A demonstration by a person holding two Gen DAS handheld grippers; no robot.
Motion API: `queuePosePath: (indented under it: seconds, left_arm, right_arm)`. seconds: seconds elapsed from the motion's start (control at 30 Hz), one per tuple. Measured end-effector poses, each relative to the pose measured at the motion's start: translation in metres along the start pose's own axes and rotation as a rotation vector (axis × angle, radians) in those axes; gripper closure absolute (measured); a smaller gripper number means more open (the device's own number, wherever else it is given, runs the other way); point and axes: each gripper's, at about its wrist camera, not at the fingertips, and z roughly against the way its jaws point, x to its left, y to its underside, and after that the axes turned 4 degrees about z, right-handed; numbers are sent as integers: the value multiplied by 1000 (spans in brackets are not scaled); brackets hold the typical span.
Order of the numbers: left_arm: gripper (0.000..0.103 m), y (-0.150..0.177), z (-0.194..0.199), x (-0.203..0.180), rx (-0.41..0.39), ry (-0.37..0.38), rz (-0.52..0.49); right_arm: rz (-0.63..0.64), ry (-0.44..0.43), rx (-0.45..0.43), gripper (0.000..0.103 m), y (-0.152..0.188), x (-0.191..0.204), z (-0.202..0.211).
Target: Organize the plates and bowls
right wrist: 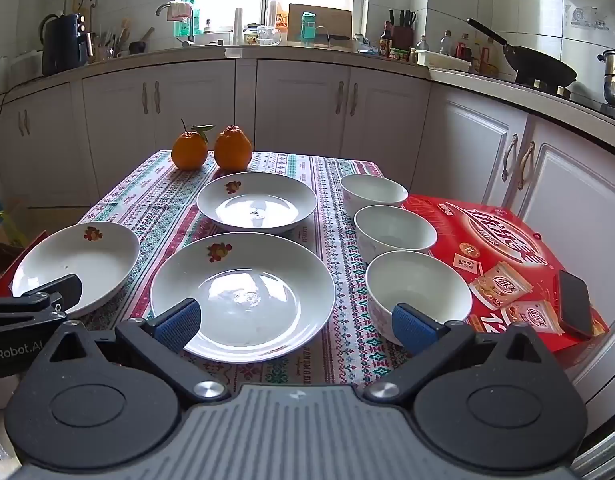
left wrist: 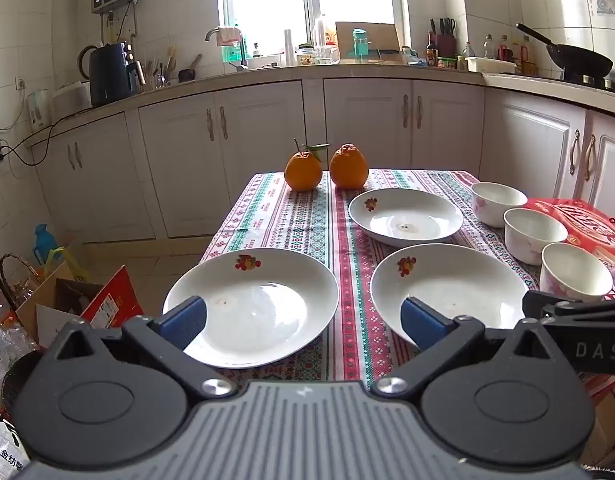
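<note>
Three white plates with a fruit print lie on the patterned tablecloth: a near-left plate [left wrist: 251,304] [right wrist: 75,264], a near-middle plate [left wrist: 447,288] [right wrist: 243,292] and a far plate [left wrist: 405,216] [right wrist: 256,202]. Along the right side stand three white bowls in a row: far [left wrist: 497,200] [right wrist: 373,194], middle [left wrist: 533,234] [right wrist: 395,232], near [left wrist: 575,274] [right wrist: 417,290]. My left gripper [left wrist: 303,320] hovers open over the table's near edge, between the two near plates. My right gripper [right wrist: 295,322] is open too, with nothing between its fingers, above the gap between the middle plate and the near bowl.
Two oranges [left wrist: 325,168] [right wrist: 211,148] sit at the table's far edge. A red box [right wrist: 503,256] with a phone [right wrist: 574,304] on it lies right of the bowls. Cardboard boxes and bags [left wrist: 79,304] crowd the floor at the left. Kitchen cabinets run behind.
</note>
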Motion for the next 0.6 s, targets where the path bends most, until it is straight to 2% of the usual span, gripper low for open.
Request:
queuePosePath:
  seconds: [0.6]
  left_arm:
    - [1, -1, 1, -1, -5, -1, -11]
  right_arm:
    - [-4, 6, -4, 0, 0, 0, 2]
